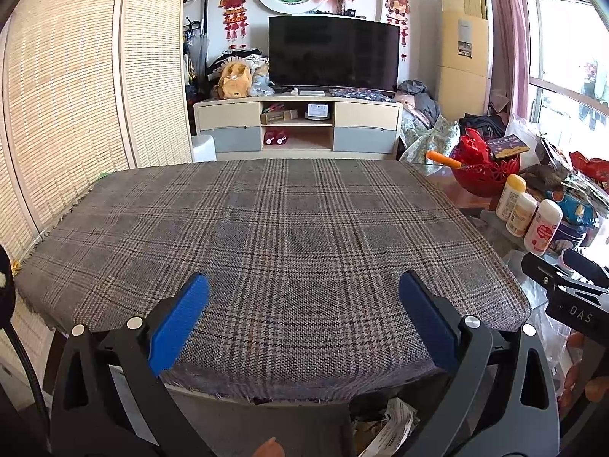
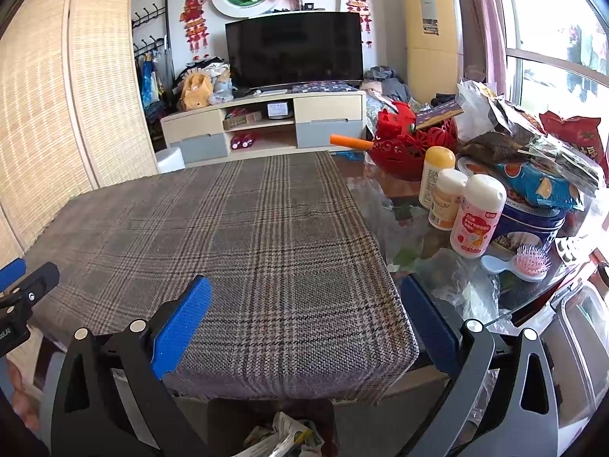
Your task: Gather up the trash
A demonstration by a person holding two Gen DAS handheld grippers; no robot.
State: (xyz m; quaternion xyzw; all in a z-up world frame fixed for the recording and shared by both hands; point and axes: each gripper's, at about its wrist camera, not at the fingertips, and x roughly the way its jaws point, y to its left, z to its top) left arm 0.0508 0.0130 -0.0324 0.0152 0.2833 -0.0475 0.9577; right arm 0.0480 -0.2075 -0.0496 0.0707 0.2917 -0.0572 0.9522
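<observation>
The left claw (image 1: pixel 304 320) hung over the near edge of the bench (image 1: pixel 472 205), its blue pads (image 1: pixel 179 327) spread wide apart with nothing between them. The right claw (image 2: pixel 308 323) was likewise apart and empty, near the plaid cloth's (image 2: pixel 243 236) right corner. In the left wrist view the right claw's body showed at the far right, with white letters "DAS" on its black casing; in the right wrist view the left claw's body showed at the left edge, its marking too cropped to read.

The trash (image 2: pixel 281 438), crumpled printed paper and wrappers, lay below the bench's near edge in a dark container (image 2: pixel 228 415), under and between the claws; in the left wrist view it appeared as crumpled paper low in the frame (image 1: pixel 388 426). The printing on it could not be read.

On the glass to the right of the cloth stood three white bottles; the nearest, a pink-labelled bottle (image 2: pixel 475 217), carried writing too small to read. Behind them sat a blue tin (image 2: pixel 533 224) topped by a blue snack bag (image 2: pixel 540 182), a red basket (image 2: pixel 403 148) and a pink hairbrush (image 2: pixel 531 264).
</observation>
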